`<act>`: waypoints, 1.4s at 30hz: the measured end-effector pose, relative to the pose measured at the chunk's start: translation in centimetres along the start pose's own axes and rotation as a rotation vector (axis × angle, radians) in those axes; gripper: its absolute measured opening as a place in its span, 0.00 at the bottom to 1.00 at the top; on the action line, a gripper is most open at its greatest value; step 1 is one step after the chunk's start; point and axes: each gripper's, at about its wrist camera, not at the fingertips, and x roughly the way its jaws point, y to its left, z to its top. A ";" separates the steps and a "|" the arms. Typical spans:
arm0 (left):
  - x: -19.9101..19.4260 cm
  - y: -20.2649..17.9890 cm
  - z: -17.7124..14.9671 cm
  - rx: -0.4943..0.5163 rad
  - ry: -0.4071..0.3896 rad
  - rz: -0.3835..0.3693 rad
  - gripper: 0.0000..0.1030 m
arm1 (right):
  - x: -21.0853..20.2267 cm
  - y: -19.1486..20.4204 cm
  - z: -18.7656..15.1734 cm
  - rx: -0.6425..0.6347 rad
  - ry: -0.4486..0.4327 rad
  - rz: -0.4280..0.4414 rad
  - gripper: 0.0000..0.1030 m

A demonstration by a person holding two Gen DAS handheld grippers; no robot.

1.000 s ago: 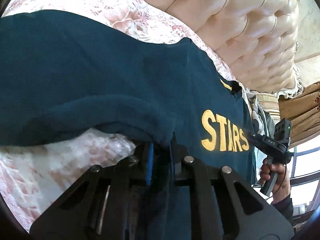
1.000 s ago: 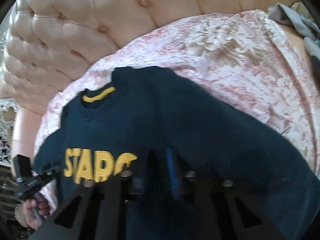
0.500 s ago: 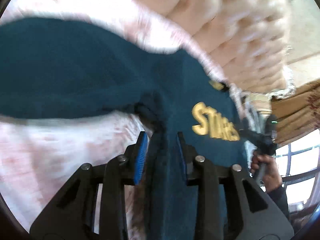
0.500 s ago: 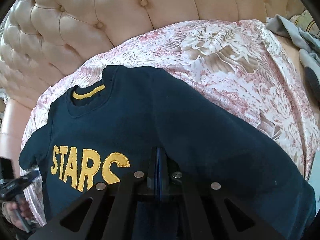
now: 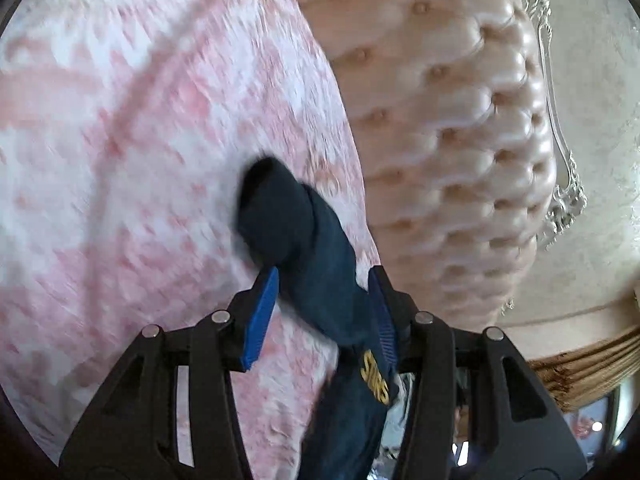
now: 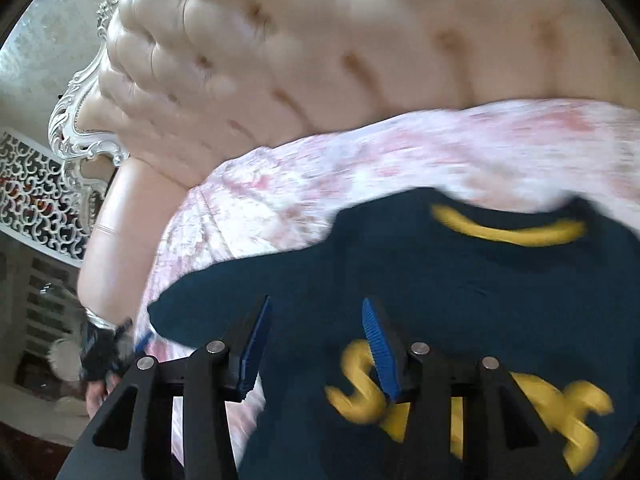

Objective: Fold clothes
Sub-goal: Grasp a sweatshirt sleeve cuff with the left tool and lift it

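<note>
— Left wrist view first: left gripper (image 5: 320,300) with jaws opening, a bunched fold of the navy sweater (image 5: 304,240) lying between the blue pads (image 5: 260,320) but no longer pinched. Why there?

— Probably letting go after spreading the garment flat on the pink floral bedspread (image 5: 120,120), just beside the tufted headboard (image 5: 440,120), ready for a first fold.

— And further right, right wrist view?

— Right gripper (image 6: 316,340) likewise opening, jaws parted above the sweater's (image 6: 400,272) chest, nothing caught between them. Yellow collar trim (image 6: 508,232) towards the headboard (image 6: 320,60), yellow lettering (image 6: 472,408) nearest the camera: laid face up, chest flat.

— Blurred, though?

— Yes; sleeve positions impossible to tell.
</note>
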 end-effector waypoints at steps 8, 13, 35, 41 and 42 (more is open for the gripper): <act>2.3 -1.1 1.0 0.015 -0.008 0.126 0.50 | 8.3 -0.1 3.6 -0.014 0.088 -0.047 0.47; 4.2 -2.5 1.3 0.048 -0.036 0.182 0.47 | 9.2 -0.9 4.0 0.017 0.074 -0.064 0.43; 2.8 -3.8 1.3 0.333 -0.122 0.475 0.19 | 11.9 3.3 2.1 -0.330 0.036 -0.582 0.45; 2.9 -3.5 1.5 0.322 -0.119 0.474 0.20 | 11.1 4.2 2.3 -0.335 0.029 -0.552 0.47; 2.7 -3.5 1.5 0.324 -0.120 0.477 0.20 | 10.0 4.6 2.1 -0.333 0.002 -0.535 0.47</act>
